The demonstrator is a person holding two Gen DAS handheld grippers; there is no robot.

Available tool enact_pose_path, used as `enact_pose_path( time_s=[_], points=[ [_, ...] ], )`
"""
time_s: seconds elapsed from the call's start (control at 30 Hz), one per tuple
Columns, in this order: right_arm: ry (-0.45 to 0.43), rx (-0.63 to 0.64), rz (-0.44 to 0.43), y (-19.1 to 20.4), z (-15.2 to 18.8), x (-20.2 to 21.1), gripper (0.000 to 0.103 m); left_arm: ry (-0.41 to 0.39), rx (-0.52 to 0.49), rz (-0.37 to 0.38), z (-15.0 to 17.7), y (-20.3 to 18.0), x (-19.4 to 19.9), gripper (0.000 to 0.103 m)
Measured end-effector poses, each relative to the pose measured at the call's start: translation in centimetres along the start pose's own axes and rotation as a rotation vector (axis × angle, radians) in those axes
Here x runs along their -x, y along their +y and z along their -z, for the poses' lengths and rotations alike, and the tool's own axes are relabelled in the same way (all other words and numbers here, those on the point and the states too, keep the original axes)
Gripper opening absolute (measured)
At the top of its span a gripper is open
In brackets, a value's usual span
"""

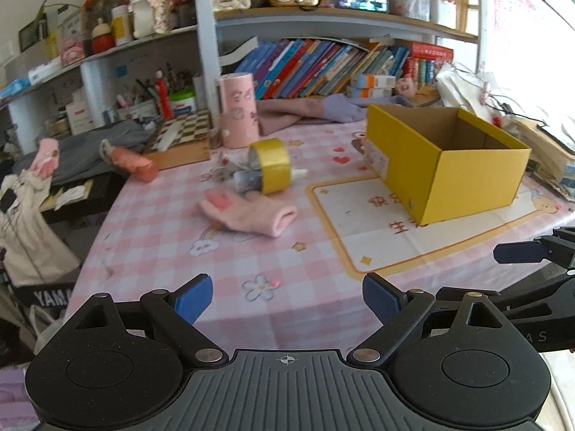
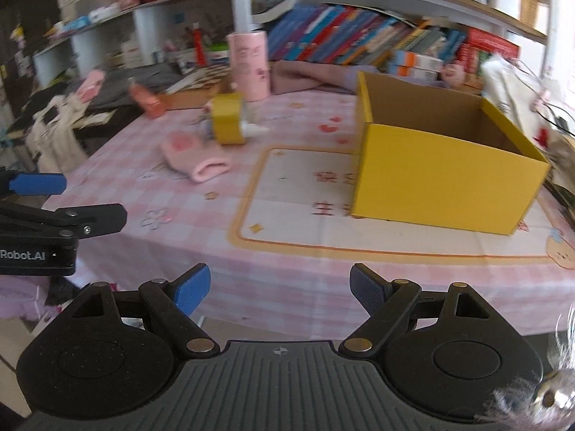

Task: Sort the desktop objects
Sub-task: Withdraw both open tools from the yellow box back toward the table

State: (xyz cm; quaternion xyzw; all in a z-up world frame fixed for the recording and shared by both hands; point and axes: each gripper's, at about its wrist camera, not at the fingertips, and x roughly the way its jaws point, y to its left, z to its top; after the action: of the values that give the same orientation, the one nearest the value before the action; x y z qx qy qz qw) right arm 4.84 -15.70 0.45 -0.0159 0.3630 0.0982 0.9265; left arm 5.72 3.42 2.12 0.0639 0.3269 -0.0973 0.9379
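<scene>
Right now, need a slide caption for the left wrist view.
Open left gripper faces a pink glove, yellow tape roll and open yellow box on the checked tablecloth.

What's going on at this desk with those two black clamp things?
A person holds two grippers above a pink checked tablecloth, about to tidy the desk. Both the left gripper and the right gripper are open and empty. A pink glove, a roll of yellow tape and a small white-tipped bottle lie loose, apart from the open yellow cardboard box. Nothing shows inside it yet.
</scene>
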Motion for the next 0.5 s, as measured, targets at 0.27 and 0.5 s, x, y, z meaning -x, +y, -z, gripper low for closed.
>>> enact_pose_path(
  time_s=[0.27, 0.5],
  points=[
    [0.003, 0.072, -0.045, 2.2, -0.5, -0.3, 0.084, 0.018, 0.068, -0.029, 0.6, 2.0, 0.6, 0.093],
    [0.015, 0.107, -0.071, 2.9, -0.8, -1.0, 0.084, 0.031, 0.092, -0.047, 0.7, 2.5, 0.3, 0.093]
  ],
)
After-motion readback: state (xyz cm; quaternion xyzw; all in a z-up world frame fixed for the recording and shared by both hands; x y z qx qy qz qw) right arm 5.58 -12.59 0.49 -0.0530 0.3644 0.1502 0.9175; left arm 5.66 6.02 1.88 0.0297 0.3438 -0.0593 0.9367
